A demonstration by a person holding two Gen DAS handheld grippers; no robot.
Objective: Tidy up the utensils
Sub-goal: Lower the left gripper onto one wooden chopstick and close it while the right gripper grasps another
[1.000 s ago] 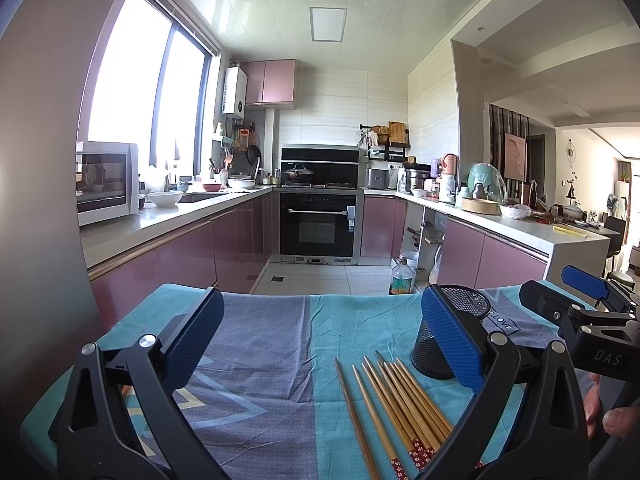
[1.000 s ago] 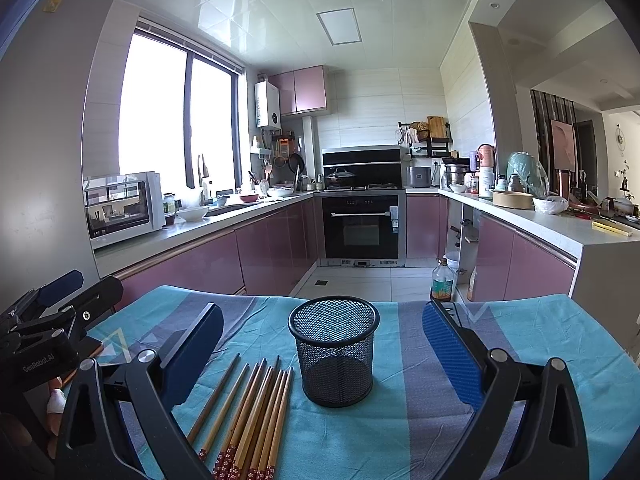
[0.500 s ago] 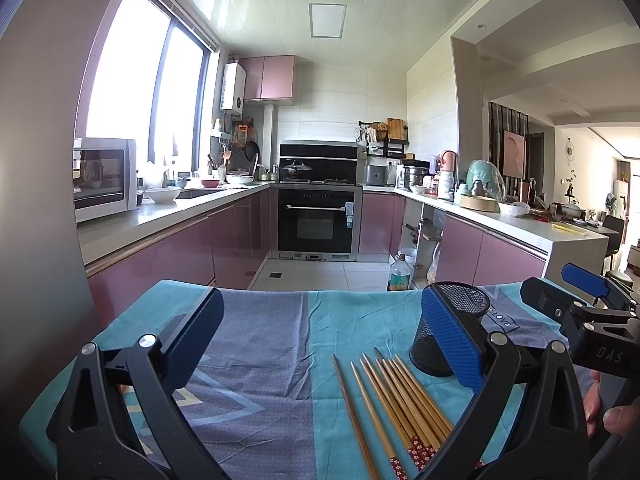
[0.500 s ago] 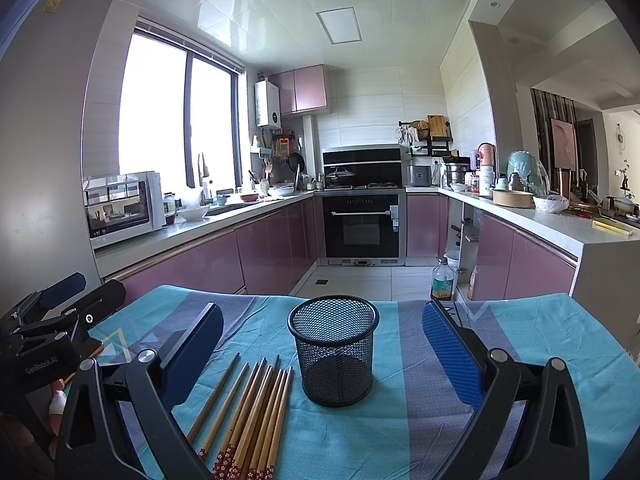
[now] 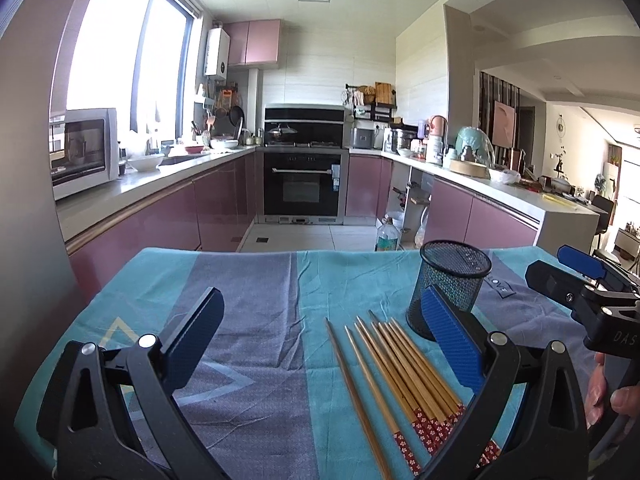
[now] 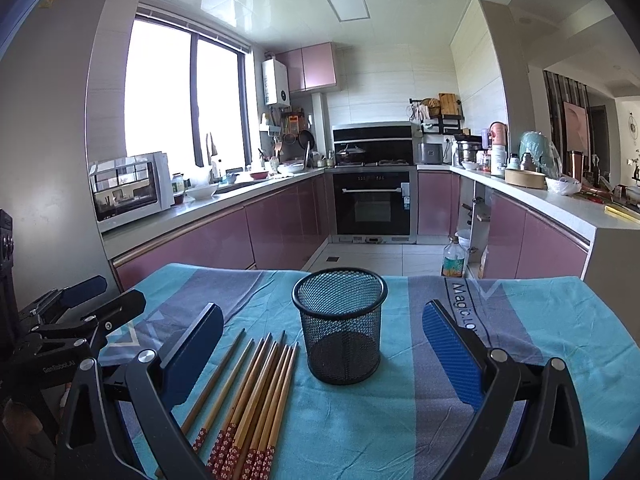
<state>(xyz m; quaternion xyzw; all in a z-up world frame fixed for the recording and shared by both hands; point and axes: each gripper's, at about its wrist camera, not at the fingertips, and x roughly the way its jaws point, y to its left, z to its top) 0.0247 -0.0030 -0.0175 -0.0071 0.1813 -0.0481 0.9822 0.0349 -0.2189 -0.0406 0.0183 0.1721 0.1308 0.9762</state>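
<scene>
Both the left gripper (image 5: 320, 340) and right gripper (image 6: 322, 344) are wide apart, holding nothing; chopsticks (image 6: 256, 392) lie just beside the mesh cup (image 6: 340, 328), at the bottom middle.

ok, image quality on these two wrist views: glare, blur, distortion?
Left wrist: window blown out, heavy fisheye bending, chopsticks sharp. Right wrist: the same glare at the window, mesh cup crisp, corners vignetted dark.

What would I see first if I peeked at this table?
Probably the row of wooden chopsticks with red flowery ends, lying flat on the blue striped cloth. Just right of them stands an empty black mesh cup. Two grippers hover with jaws wide open: the right gripper facing the cup, the left gripper beside it.
</scene>
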